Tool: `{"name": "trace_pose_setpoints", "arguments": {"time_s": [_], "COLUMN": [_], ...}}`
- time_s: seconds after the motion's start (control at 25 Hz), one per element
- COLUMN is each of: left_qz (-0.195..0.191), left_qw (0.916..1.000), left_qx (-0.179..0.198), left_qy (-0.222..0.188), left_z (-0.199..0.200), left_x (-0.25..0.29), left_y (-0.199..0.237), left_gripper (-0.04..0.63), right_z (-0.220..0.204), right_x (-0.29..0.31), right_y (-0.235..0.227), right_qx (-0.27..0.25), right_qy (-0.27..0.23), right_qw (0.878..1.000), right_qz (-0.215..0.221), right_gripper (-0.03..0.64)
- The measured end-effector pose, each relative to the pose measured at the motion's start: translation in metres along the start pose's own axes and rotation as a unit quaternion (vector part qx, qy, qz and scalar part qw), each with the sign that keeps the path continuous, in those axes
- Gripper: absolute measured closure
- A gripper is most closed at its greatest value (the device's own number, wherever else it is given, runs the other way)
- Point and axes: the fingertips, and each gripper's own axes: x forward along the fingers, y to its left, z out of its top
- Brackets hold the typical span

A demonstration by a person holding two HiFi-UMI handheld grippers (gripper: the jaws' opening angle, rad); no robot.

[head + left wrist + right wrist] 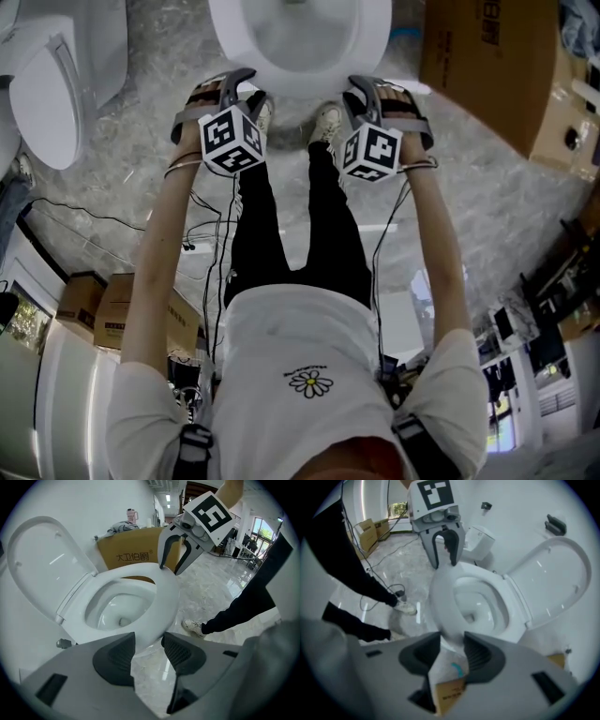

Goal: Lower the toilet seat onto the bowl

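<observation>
The white toilet (300, 56) is right in front of me, with its lid (42, 559) (553, 578) standing up against the wall. The seat (161, 597) (440, 597) seems to lie flat on the bowl. My left gripper (223, 89) (148, 646) is open at the front left of the rim, which shows in the gap between its jaws. My right gripper (380, 94) (452, 651) is open at the front right, jaws either side of the rim's edge. Each gripper shows in the other's view: right gripper (171, 569), left gripper (444, 563).
A large cardboard box (497, 66) (133, 555) stands right of the toilet. A second toilet (56, 84) (480, 538) is at the left. The person's shoes (326, 122) (194, 626) stand at the bowl's foot. Cables (84, 220) trail over the marble floor; small boxes (103, 309) sit behind.
</observation>
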Motion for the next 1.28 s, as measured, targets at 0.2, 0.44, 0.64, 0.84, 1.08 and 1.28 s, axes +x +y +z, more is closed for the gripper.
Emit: {"name": "trace_pose_setpoints", "arguments": {"time_s": [0.2, 0.44, 0.64, 0.84, 1.08, 1.28], "left_qz": [-0.015, -0.03, -0.043, -0.046, -0.051, -0.048], "left_qw": [0.9998, 0.9993, 0.9986, 0.9982, 0.9976, 0.9978], "left_qx": [-0.002, -0.003, -0.009, -0.018, -0.022, -0.024], "left_qy": [0.011, 0.022, 0.029, 0.035, 0.042, 0.04], "left_z": [-0.007, -0.017, -0.024, -0.03, -0.034, -0.035], "left_x": [0.018, 0.038, 0.053, 0.062, 0.069, 0.07], "left_y": [-0.007, -0.012, -0.016, -0.016, -0.017, -0.017], "left_gripper": [0.39, 0.396, 0.403, 0.407, 0.413, 0.414], "right_z": [-0.007, -0.013, -0.017, -0.018, -0.02, -0.02], "right_x": [0.018, 0.039, 0.054, 0.065, 0.073, 0.077], "right_y": [0.01, 0.02, 0.028, 0.032, 0.035, 0.037], "right_qx": [-0.001, -0.01, -0.006, 0.001, 0.001, 0.004], "right_qy": [0.006, 0.014, 0.021, 0.026, 0.029, 0.027], "right_qw": [1.0, 0.999, 0.999, 0.998, 0.997, 0.997], "right_qz": [0.018, 0.035, 0.047, 0.055, 0.065, 0.07], "right_gripper": [0.445, 0.449, 0.451, 0.451, 0.451, 0.451]}}
